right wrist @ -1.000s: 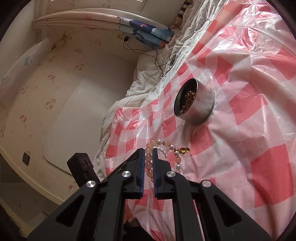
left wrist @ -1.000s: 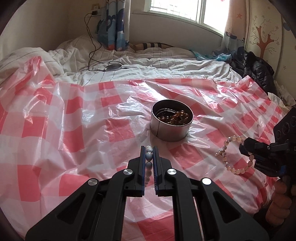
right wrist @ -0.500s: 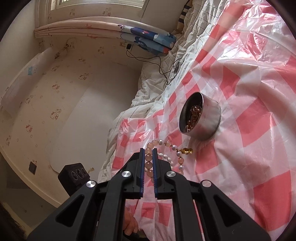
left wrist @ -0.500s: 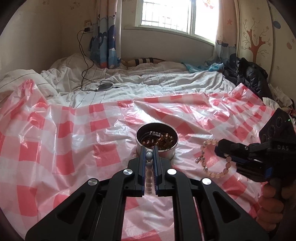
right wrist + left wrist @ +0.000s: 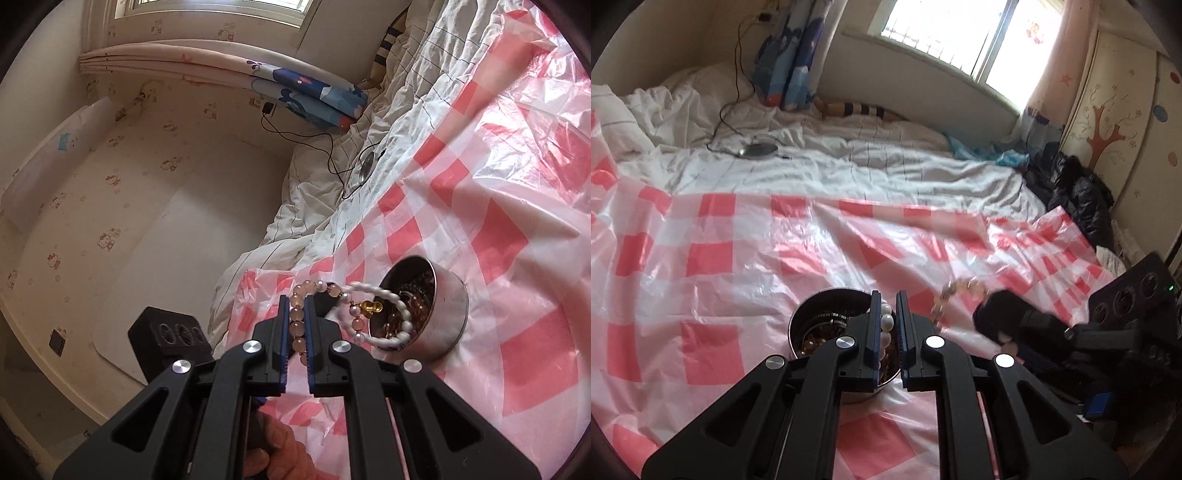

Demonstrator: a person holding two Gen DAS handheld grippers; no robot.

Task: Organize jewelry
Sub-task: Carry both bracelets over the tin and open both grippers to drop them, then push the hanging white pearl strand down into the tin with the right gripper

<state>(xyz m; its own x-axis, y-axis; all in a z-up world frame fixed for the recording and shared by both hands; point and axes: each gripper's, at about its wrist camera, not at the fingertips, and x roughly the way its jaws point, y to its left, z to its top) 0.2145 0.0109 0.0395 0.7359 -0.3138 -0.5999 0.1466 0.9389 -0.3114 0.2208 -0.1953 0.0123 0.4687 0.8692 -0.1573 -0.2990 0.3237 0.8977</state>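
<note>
Left gripper [image 5: 887, 325] is held just over the tin [image 5: 827, 306], jaws narrow and opening, with the white bracelet [image 5: 886, 322] between them; whether the pads yet press on the beads cannot be told for certain, though the loop is seen hanging into the tin's mouth from the right wrist view. Right gripper [image 5: 296, 325] is clamped narrow on the pink bracelet [image 5: 297, 320], which is carried in the air just beside the tin [image 5: 448, 295], its amber charm near the rim. Brown beads are already seen inside the tin. Step in hand is judged to be the drop of the white bracelet. For a clean drop, the jaws should be opened fully while kept centred above the mouth, so that no bead catches on the rim and drags out; the hand is best lifted straight up afterwards. The pink bracelet should be kept clear until the mouth is free, lest the two loops tangle. Beyond the tin, the checked sheet [image 5: 738, 243] is spread over the bed, with white bedding [image 5: 886, 173] farther back
</note>
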